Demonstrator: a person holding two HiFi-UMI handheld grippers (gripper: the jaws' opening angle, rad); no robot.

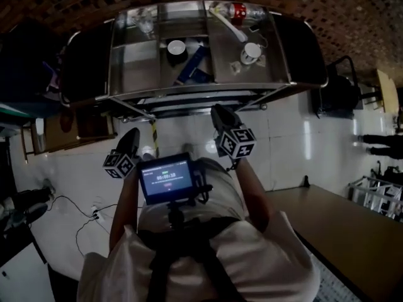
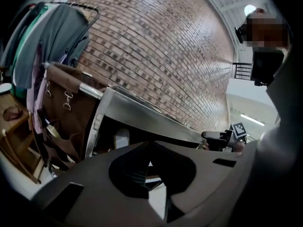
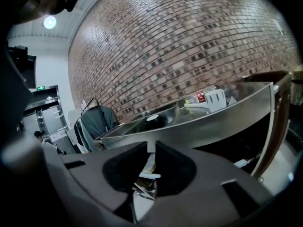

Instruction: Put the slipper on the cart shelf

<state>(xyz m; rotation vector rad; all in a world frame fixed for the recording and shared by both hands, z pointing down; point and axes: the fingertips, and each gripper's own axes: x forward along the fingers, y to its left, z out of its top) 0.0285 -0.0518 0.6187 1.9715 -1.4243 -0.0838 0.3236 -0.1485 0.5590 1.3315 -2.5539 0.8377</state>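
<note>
The steel cart point(image 1: 189, 90) stands in front of me, its top tray split into compartments and its lower shelves point(image 1: 189, 106) dark below the rim. A dark blue flat thing point(image 1: 192, 65) lies in the middle compartment; I cannot tell whether it is the slipper. My left gripper point(image 1: 132, 134) hangs before the cart's left part, jaws shut and empty point(image 2: 150, 144). Further right, my right gripper point(image 1: 218, 111) points at the cart's rim point(image 3: 199, 122); its jaws point(image 3: 151, 146) look shut with nothing held. The left gripper view also catches the right gripper point(image 2: 222, 136).
On the top tray stand a red-labelled bottle point(image 1: 239, 10), a white cup point(image 1: 252, 52), a dark roll with a white top point(image 1: 176, 46) and a glass point(image 1: 145, 22). A clothes rack point(image 2: 47, 27) and brown bag point(image 2: 66, 108) flank the cart. A wooden table point(image 1: 340, 231) is at right, cables point(image 1: 82, 219) at left.
</note>
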